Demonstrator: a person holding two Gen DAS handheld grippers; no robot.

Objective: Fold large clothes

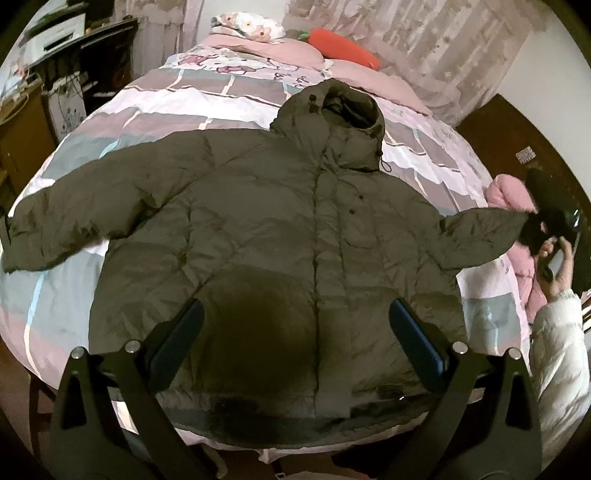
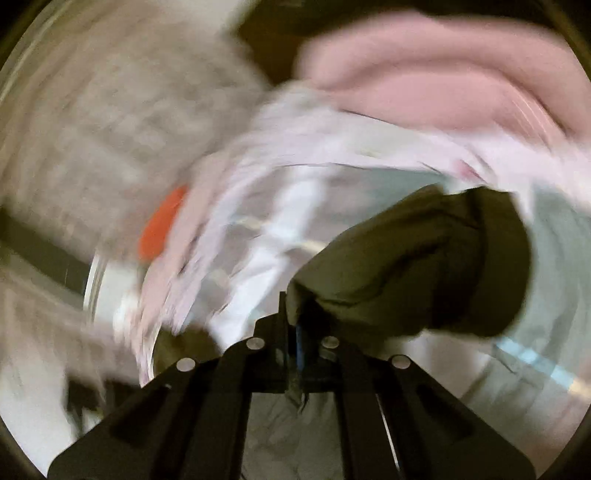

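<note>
An olive green hooded puffer jacket (image 1: 280, 229) lies face up and spread out on the bed, hood toward the pillows, both sleeves out to the sides. My left gripper (image 1: 295, 332) is open and empty, hovering above the jacket's lower front near the hem. My right gripper (image 1: 535, 229) is at the right edge of the bed, shut on the cuff of the jacket's right-hand sleeve. In the blurred right wrist view, the right gripper (image 2: 293, 332) has its jaws closed together on the olive sleeve cuff (image 2: 424, 266), lifted above the bedspread.
The bed has a pink, grey and white patchwork cover (image 1: 155, 122). A floral pillow (image 1: 247, 24) and an orange carrot plush (image 1: 343, 51) lie at the head. A pink garment (image 1: 513, 229) lies at the right edge. A dark desk (image 1: 55, 74) stands left.
</note>
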